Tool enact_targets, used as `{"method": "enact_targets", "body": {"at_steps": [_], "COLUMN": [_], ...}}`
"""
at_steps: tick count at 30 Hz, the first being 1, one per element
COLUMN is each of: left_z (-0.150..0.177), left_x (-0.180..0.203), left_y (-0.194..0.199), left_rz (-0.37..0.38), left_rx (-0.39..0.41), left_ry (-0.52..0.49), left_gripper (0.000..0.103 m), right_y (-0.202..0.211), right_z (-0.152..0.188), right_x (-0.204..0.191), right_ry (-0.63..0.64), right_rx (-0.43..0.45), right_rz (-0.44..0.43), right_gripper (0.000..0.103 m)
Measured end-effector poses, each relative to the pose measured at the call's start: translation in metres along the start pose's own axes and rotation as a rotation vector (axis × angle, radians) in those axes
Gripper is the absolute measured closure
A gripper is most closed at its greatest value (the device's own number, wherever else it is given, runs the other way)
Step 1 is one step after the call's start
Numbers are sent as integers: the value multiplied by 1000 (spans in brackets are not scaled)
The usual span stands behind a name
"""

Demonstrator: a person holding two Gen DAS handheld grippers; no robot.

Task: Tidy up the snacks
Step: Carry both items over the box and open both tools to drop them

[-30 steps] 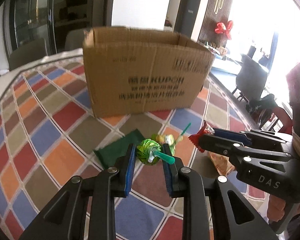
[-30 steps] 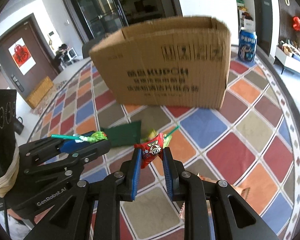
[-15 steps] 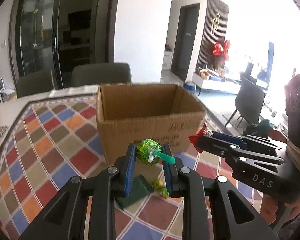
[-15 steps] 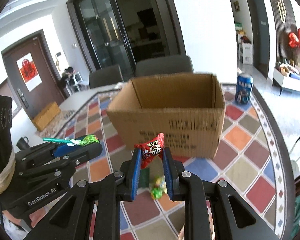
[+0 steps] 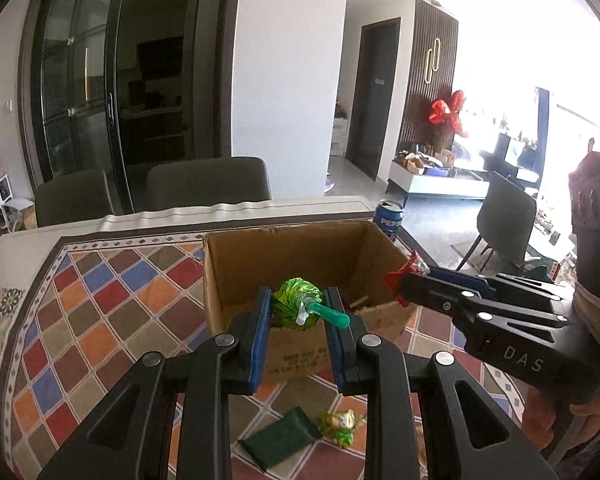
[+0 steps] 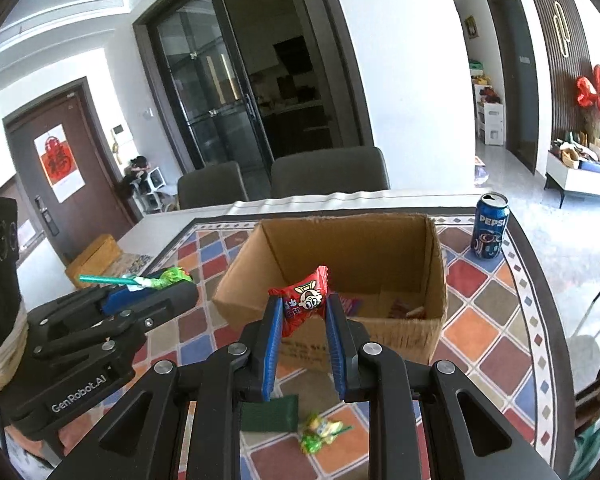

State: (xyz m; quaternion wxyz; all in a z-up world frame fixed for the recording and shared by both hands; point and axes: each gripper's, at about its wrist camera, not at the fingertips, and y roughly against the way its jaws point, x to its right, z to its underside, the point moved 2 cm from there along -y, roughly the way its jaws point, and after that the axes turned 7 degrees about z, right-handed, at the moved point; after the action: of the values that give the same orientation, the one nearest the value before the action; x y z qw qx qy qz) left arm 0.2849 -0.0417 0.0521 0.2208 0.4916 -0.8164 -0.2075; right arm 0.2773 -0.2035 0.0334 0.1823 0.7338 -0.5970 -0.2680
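Checked cloth in many colours covers the bench [image 5: 100,312], with dark chairs and glass doors behind it. From the left wrist, the left hand-held gripper [image 5: 297,307] is seen clamped on a green lollipop [image 5: 296,305], its teal stick pointing back toward the camera. A second ago the box [image 5: 236,264] was viewed side-on from low down; now its open top is looked into, so both grippers have been raised and the carry to the box is judged nearly done, with release remaining. "DAS" is read on the right hand-held gripper [image 5: 396,285], "PEPSI" on the can [image 5: 389,222] behind the box. From the right wrist, that gripper [image 6: 302,312] is shown closed on a red candy [image 6: 303,300] printed with a rabbit face, held just before the box's near wall [image 6: 380,332]. A few wrappers already lie inside. "GenRobot.AI" is read on the left gripper's body. Left on the cloth are a green packet [image 6: 269,414] and a yellow-green candy [image 6: 318,432].
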Motion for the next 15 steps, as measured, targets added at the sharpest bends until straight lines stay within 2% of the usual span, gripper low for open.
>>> {"method": "enact_targets", "body": {"at_steps": [15], "left_z": [-24], "left_x": [-25], "left_y": [-58], "left_rz": [-20], "left_rx": [-98], "left_ry": [26], "left_gripper": [77], "right_y": [-47], "right_z": [-32], "right_x": [8], "right_ry": [20], "right_rx": [-60], "right_rz": [55], "right_gripper": [80]}}
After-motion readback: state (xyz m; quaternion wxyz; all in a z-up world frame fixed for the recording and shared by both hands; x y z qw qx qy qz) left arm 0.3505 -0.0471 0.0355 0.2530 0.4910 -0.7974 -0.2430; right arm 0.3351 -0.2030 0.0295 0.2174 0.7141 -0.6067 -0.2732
